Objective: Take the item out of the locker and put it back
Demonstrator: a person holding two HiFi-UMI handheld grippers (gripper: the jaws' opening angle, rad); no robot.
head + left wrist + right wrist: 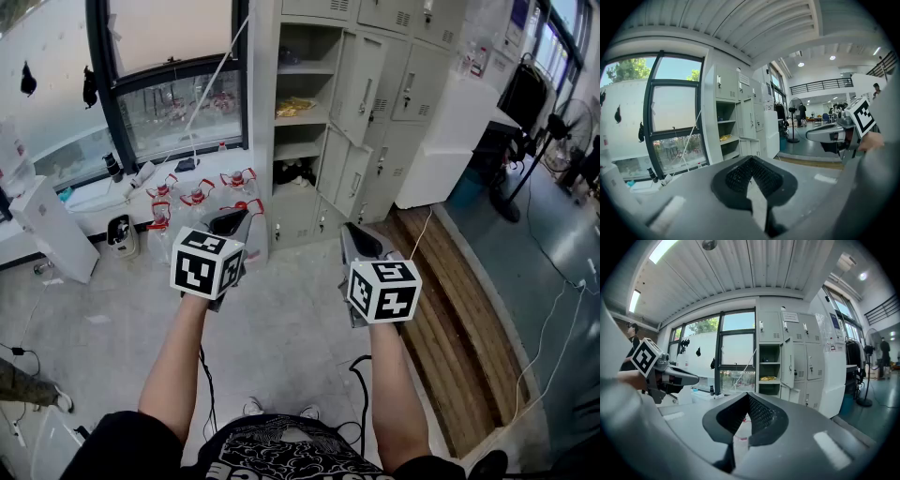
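Both left gripper point(230, 219) and right gripper point(360, 236), jaws closed and empty, hang over floor point(291, 319) well short of the locker point(361, 94).

Head view: high, steeply down and forward, well back from the locker bank point(394, 84). Gripper views: lower, near-level, facing it. All three share its open shelves point(302, 117).

Nothing legible here. A white notice point(790, 316) sits on an upper door of the lockers point(806, 362), its print too small to read. The shirt point(281, 457), well before the lockers, carries cut-off, unreadable lettering.
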